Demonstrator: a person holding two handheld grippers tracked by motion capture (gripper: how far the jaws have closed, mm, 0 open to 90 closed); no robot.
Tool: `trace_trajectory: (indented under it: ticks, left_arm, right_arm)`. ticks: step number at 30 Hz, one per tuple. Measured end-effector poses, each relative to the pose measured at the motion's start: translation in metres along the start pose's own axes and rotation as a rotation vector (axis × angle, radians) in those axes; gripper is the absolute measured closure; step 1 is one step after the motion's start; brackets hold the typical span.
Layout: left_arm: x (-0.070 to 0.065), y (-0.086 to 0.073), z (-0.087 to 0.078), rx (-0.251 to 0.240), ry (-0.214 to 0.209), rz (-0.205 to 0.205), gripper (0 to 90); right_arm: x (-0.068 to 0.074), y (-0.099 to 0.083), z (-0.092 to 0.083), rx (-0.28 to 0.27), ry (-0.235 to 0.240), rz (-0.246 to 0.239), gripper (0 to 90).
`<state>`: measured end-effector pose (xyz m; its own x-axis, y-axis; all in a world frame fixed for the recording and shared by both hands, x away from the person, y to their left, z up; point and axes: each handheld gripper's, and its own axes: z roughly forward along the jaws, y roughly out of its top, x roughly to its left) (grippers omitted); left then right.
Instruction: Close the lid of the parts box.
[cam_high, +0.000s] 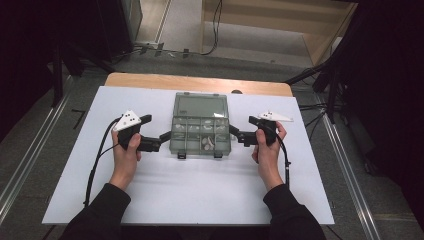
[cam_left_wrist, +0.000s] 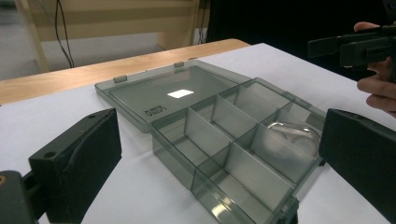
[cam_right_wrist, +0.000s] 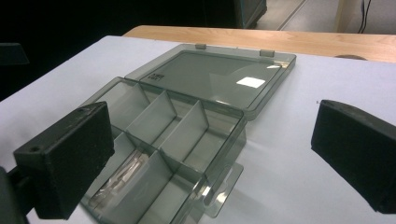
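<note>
White table (cam_high: 165, 190) — organizer box (cam_high: 201, 136) lid (cam_high: 200, 105) hinged open away from person.

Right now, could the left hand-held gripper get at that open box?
Probably yes. The left hand-held gripper sits open beside the box, whose lid lies flat behind it, and nothing stands between them.

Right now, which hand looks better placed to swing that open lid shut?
Neither clearly, perhaps the right: both open grippers flank the box. The lid lies flat behind, and the right gripper seems slightly farther back than the left gripper.
</note>
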<state>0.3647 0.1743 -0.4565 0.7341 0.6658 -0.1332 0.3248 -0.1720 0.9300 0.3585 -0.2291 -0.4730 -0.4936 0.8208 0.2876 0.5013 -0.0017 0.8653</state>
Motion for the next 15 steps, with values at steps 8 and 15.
trace_trajectory:
  ticks: [8,15]
  left_arm:
    - [0.009,0.01,0.018,0.026,0.0,-0.004,0.0]
    - [0.021,0.015,0.033,0.043,0.015,-0.022,0.0]
  right_arm:
    - [-0.008,0.01,0.007,0.002,0.008,0.013,0.0]
    - [-0.014,0.018,0.015,0.019,0.014,0.018,0.0]
